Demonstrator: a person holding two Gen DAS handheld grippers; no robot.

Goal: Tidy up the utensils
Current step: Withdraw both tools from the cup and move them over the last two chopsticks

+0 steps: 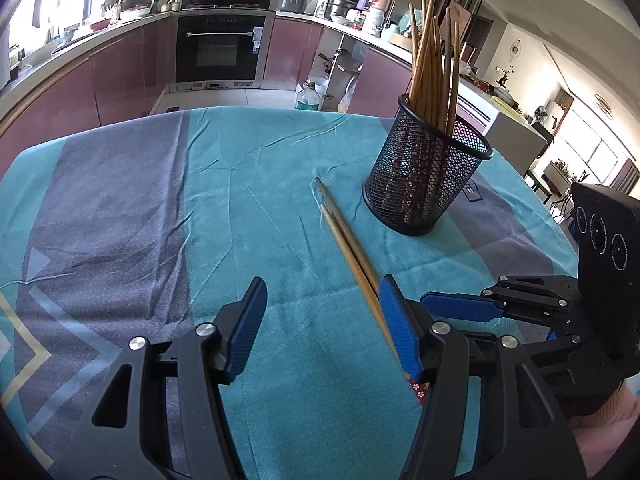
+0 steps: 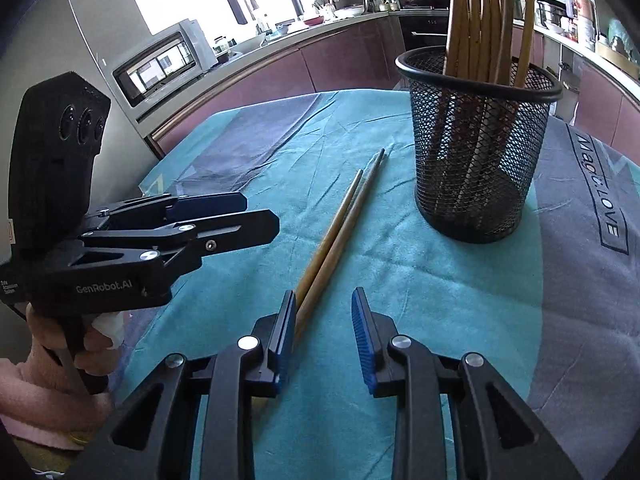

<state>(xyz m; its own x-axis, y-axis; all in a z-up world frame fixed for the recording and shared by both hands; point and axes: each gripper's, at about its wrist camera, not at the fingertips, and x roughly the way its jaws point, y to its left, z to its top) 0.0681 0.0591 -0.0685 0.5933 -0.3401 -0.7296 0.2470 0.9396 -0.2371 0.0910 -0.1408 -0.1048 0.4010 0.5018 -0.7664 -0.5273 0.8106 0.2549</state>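
Across the tabletop lies a wrinkled teal and grey cloth, ringed by a kitchen with mauve cabinets and a built-in oven. Two loose chopsticks rest side by side near a black mesh holder full of chopsticks. Both the left claw and right claw stand apart, empty, each with one finger beside the loose pair.

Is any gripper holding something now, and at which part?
Nothing is held. Both the left gripper and right gripper are open; the two loose chopsticks lie on the tablecloth.
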